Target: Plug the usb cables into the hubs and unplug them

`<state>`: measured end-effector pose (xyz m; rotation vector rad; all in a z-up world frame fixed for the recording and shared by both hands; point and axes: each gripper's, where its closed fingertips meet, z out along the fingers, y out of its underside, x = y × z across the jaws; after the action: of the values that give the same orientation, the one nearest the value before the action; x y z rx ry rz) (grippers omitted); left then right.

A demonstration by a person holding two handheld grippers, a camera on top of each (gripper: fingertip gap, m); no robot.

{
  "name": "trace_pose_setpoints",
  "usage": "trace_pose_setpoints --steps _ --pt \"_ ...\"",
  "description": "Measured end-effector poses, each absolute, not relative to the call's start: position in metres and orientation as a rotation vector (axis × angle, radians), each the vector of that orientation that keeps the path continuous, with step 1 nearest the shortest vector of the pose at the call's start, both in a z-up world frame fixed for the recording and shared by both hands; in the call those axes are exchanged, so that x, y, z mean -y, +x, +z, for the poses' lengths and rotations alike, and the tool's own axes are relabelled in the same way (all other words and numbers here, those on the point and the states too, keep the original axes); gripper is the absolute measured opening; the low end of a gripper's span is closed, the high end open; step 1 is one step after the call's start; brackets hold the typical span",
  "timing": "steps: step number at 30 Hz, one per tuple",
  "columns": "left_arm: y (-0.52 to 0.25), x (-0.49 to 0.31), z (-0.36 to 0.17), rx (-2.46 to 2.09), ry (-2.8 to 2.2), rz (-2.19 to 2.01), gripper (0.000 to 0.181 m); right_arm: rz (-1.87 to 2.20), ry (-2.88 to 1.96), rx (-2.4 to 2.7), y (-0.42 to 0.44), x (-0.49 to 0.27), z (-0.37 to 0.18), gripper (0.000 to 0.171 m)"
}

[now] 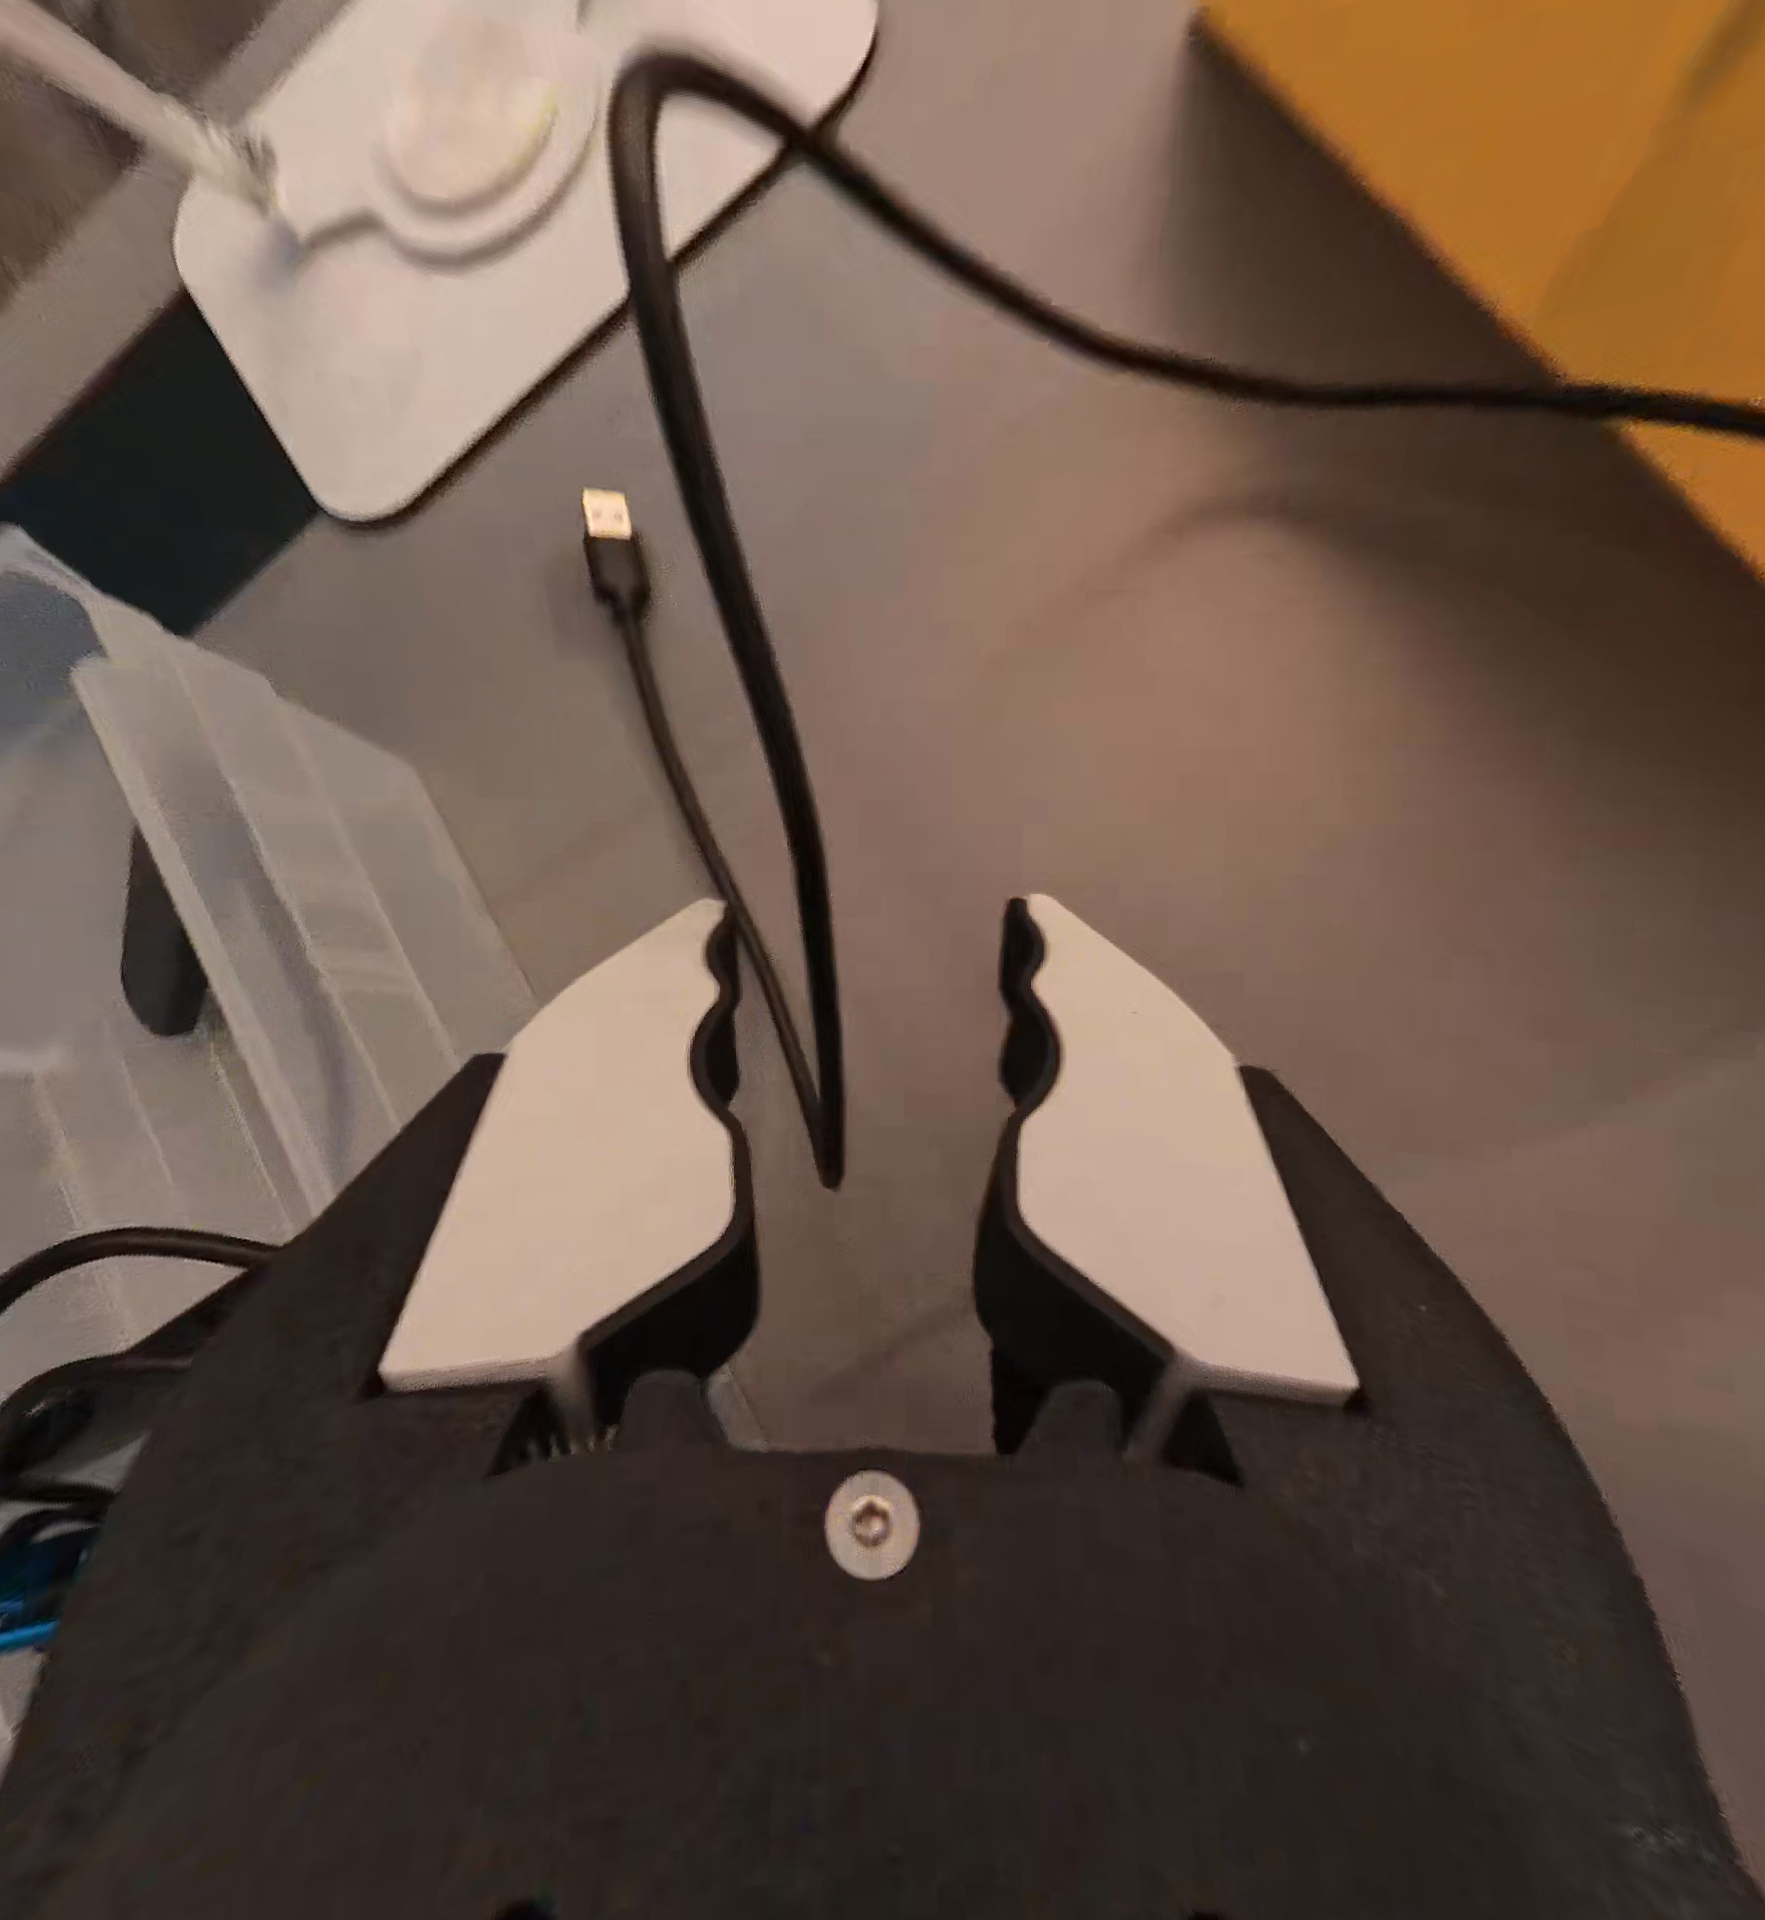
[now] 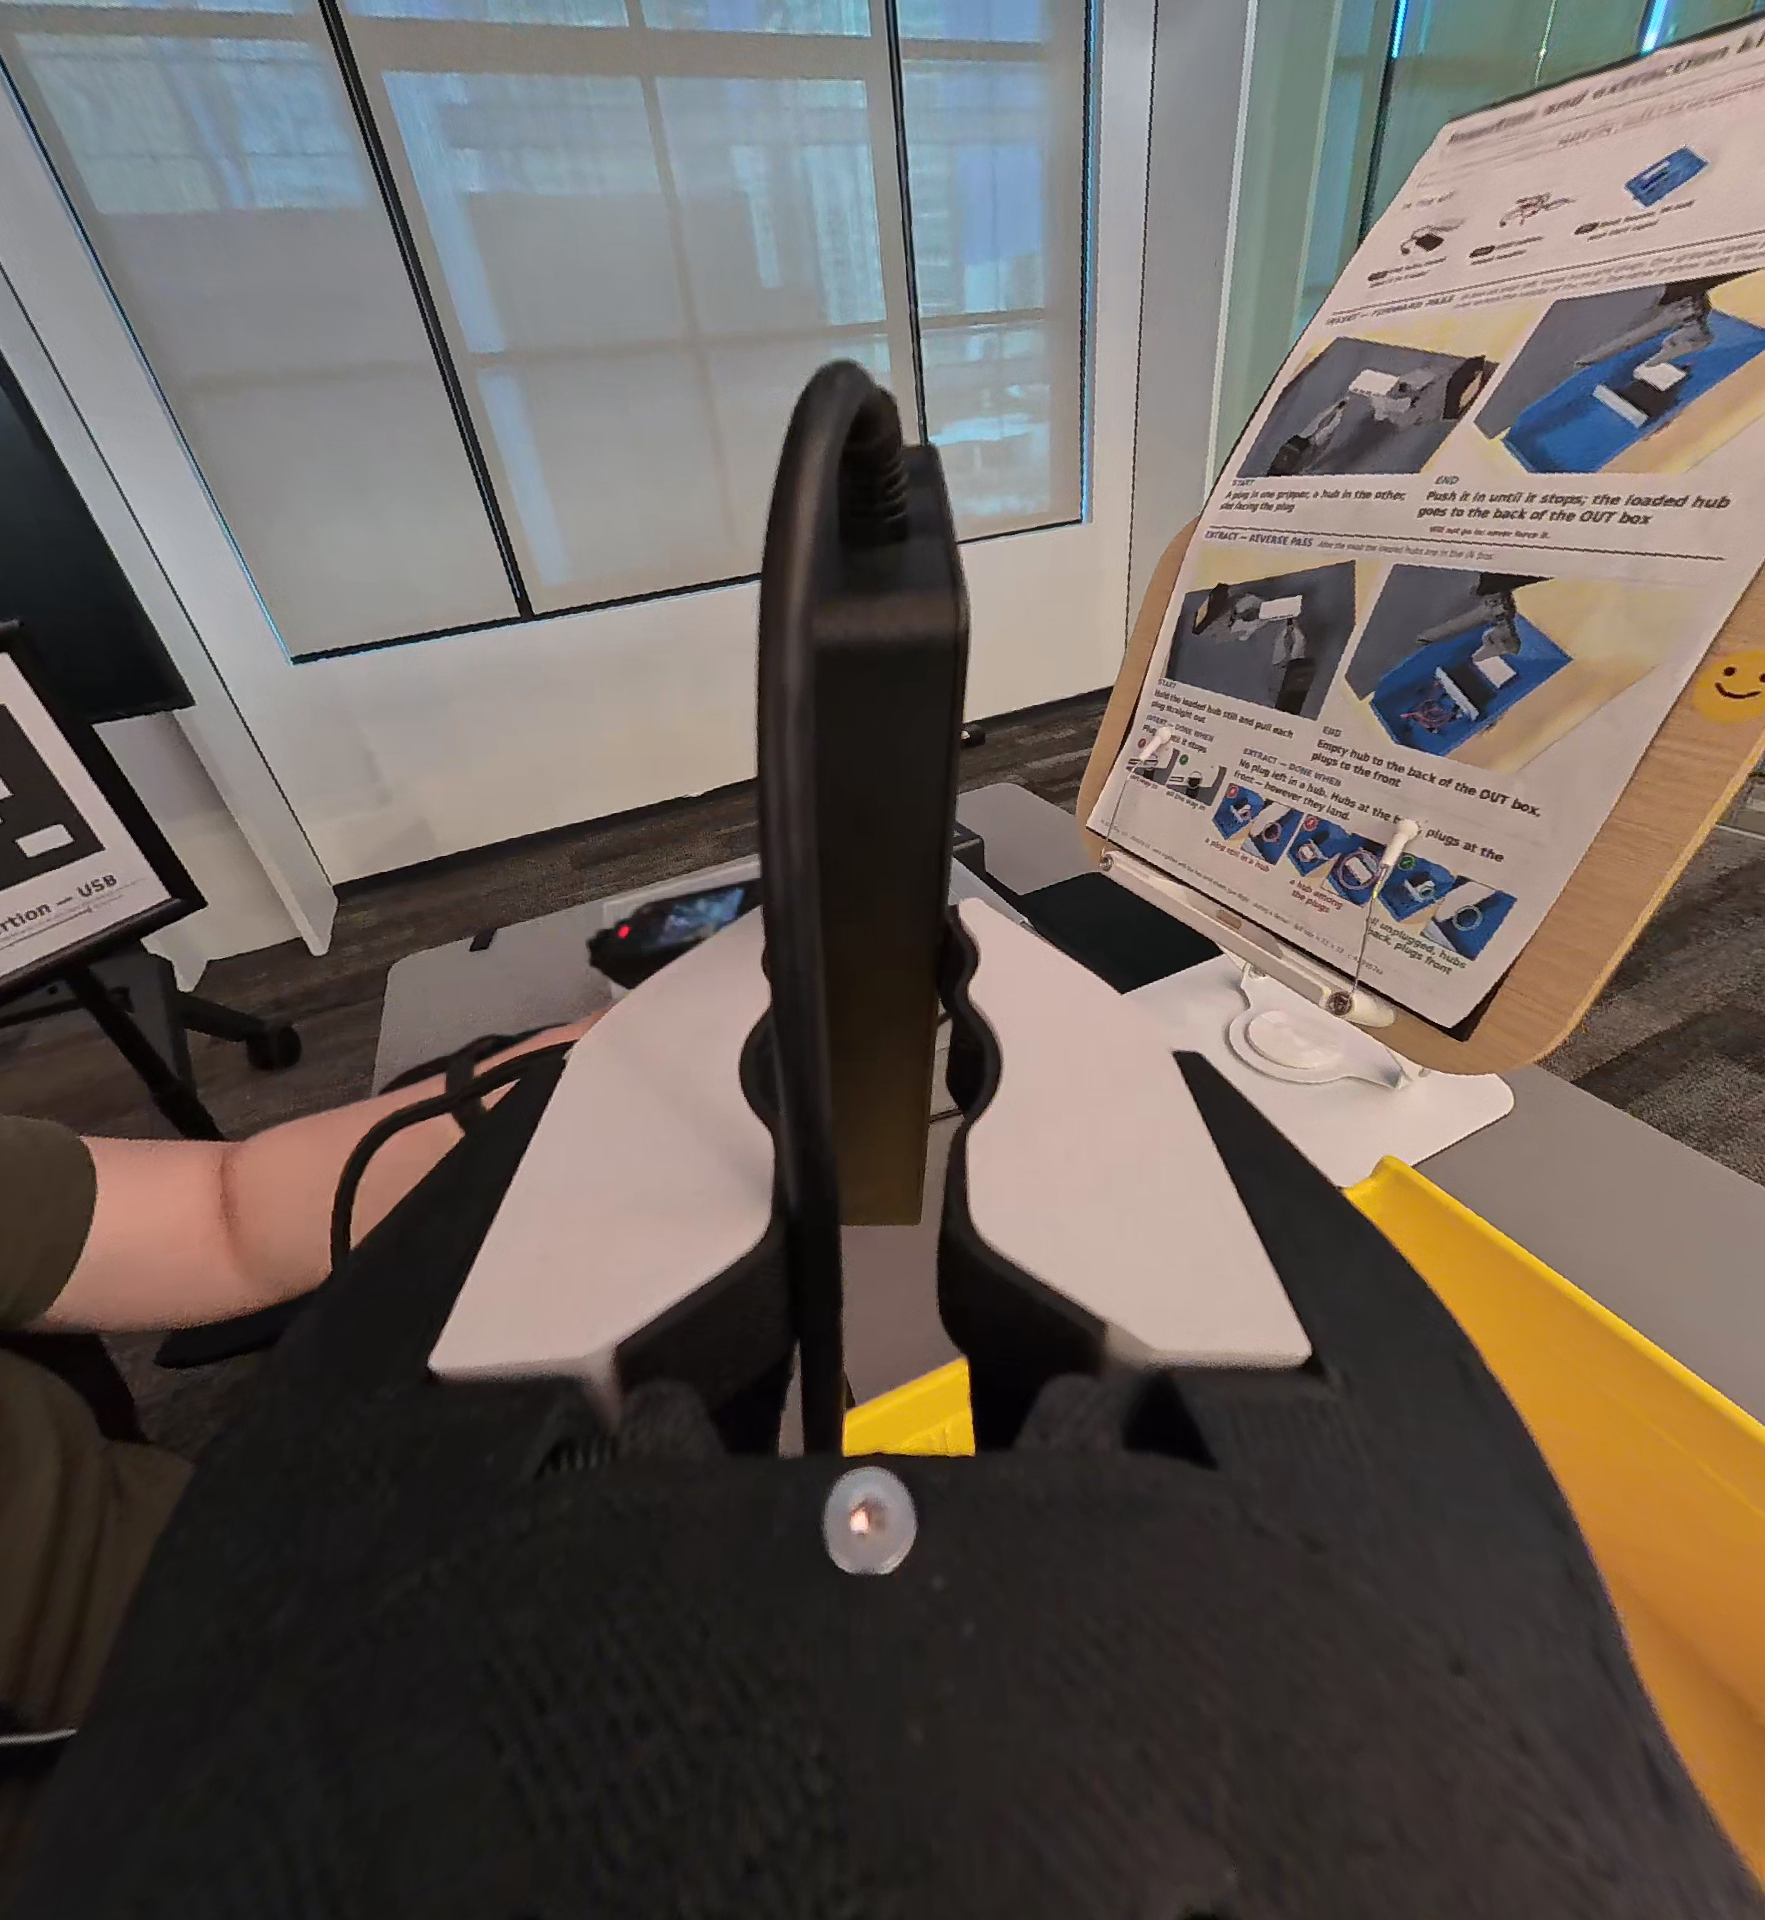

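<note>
The right claw (image 2: 862, 1049) grips a black hub (image 2: 883, 831) upright between its 2 fingers, the hub's own cable (image 2: 795, 727) arching out of the top end and running down the hub's left side into the claw's throat. The left claw (image 1: 867, 935) hangs open and empty above the dark surface (image 1: 1169, 779). A USB plug (image 1: 613, 545) lies flat on the surface ahead of it and slightly left, metal end pointing away, its thin lead trailing back toward the left finger. A thicker cable (image 1: 743, 623) loops down between the open fingers, touching neither as far as I can tell.

The step in hand looks like picking up the plug. To do it well, I judge the left claw should go forward and down and close across the black moulded body, not the metal tip, keeping the thick loop out of the jaws. The metal end should stay exposed and straight, so it can be lined up squarely with a port on the hub. Which face carries the ports is not visible here.

Containers: a clear plastic bin (image 1: 234, 831) sits left of the left claw, contents too blurred to name. A yellow bin (image 2: 1584, 1455) sits below and right of the right claw; what shows of its inside looks bare. An instruction sheet on a stand (image 2: 1480, 623) is ahead to the right.
</note>
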<state>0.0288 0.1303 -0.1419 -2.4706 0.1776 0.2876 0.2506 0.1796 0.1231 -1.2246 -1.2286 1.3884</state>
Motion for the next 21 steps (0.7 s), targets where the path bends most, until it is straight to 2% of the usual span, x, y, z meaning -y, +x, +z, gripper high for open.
trace_pose_setpoints --steps 2,5,11,14,18,21 --pt "0.027 -0.136 -0.153 -0.206 -2.499 0.254 0.0 1.391 -1.237 1.222 0.255 -0.184 0.121 0.027" --pt "0.032 -0.147 -0.13 -0.28 -2.446 0.227 0.0 1.364 -1.269 1.157 0.263 -0.202 0.119 0.027" --pt "0.098 -0.176 0.029 -0.524 -2.223 0.078 0.0 1.431 -1.241 0.941 0.307 -0.233 0.133 0.027" --pt "0.137 -0.198 0.085 -0.667 -2.189 0.052 0.0 1.44 -1.223 0.886 0.334 -0.24 0.136 0.027" --pt "0.18 -0.23 0.121 -0.793 -2.162 0.012 0.0 1.459 -1.208 0.86 0.363 -0.243 0.133 0.027" --pt "0.207 -0.254 0.117 -0.884 -2.144 0.016 0.0 1.471 -1.193 0.834 0.38 -0.246 0.131 0.027"
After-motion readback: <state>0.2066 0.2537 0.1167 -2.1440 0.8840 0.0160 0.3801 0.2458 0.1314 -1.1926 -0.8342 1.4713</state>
